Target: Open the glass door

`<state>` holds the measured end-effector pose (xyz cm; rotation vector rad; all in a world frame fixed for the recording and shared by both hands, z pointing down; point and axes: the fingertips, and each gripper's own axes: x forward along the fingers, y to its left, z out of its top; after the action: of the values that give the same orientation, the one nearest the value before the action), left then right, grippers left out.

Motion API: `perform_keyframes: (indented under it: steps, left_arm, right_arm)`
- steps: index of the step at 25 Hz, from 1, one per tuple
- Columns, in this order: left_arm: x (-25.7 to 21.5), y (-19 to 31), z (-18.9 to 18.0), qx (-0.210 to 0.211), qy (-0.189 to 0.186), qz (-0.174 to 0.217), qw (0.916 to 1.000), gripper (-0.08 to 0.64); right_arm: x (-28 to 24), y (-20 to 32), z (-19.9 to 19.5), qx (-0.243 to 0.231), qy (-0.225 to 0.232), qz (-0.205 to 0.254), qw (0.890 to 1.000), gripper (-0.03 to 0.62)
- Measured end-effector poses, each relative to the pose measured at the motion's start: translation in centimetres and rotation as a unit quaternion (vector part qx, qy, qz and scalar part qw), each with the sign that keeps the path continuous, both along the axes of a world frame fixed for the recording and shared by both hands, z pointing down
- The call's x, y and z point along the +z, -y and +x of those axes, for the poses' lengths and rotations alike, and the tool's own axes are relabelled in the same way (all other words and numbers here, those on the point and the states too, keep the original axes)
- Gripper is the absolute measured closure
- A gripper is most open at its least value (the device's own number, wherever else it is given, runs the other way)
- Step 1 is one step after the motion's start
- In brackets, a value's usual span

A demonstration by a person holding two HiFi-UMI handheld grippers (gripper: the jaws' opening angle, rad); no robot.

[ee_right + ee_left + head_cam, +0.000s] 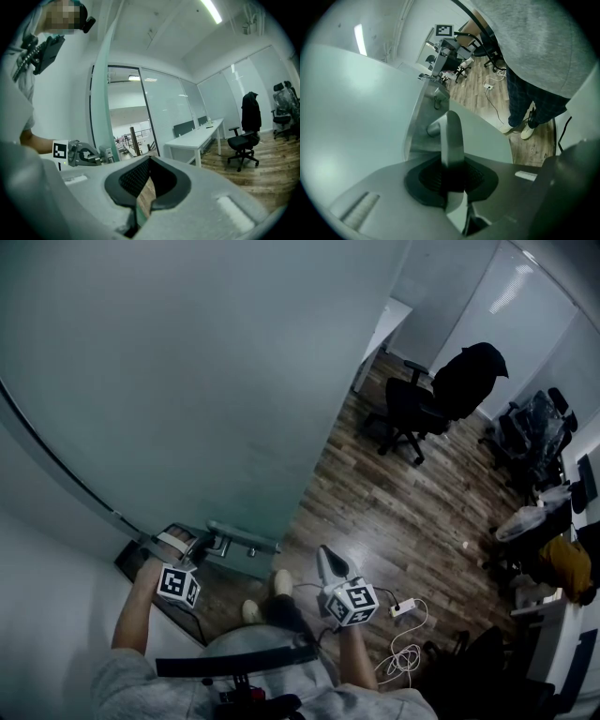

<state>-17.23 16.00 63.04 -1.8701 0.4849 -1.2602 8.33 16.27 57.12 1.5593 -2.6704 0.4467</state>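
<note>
1. L gripper (200, 549) has its jaws shut on the door handle (451, 136). The metal bar sits right btw the black pads.
2. The handle is on the glass door (187, 381), close to the door's side edge.
3. R gripper (144, 187) holds nothing. Its jaws look just a tiny bit apart, I think, w/ the wood floor (394, 512) showing in the gap.
4. R gripper is near the door's edge, not touching it.
5. A black chair (422, 404) stands far off on the floor.
</note>
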Motion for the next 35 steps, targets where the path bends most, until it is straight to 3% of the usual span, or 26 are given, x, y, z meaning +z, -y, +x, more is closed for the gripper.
perform_keyframes:
  steps: [15, 20, 27, 35]
  left_arm:
    - [-0.8, -0.3, -0.1, -0.012, 0.011, 0.002, 0.9999, 0.499]
    - [-0.9, -0.4, -0.3, -0.033, 0.014, 0.008, 0.9993, 0.482]
    - [-1.6, -1.0, -0.5, -0.031, -0.007, -0.009, 0.9994, 0.416]
    - [-3.8, -3.2, -1.2, -0.059, -0.074, -0.066, 0.9933, 0.339]
  right_arm:
    - [0.2, -0.3, 0.0, -0.003, 0.003, -0.004, 1.0, 0.591]
    - [0.2, -0.6, -0.1, -0.003, 0.006, -0.003, 1.0, 0.591]
    - [0.4, -0.5, -0.4, -0.005, 0.004, -0.005, 1.0, 0.591]
    - [0.7, -0.7, -0.8, -0.007, 0.004, -0.008, 1.0, 0.591]
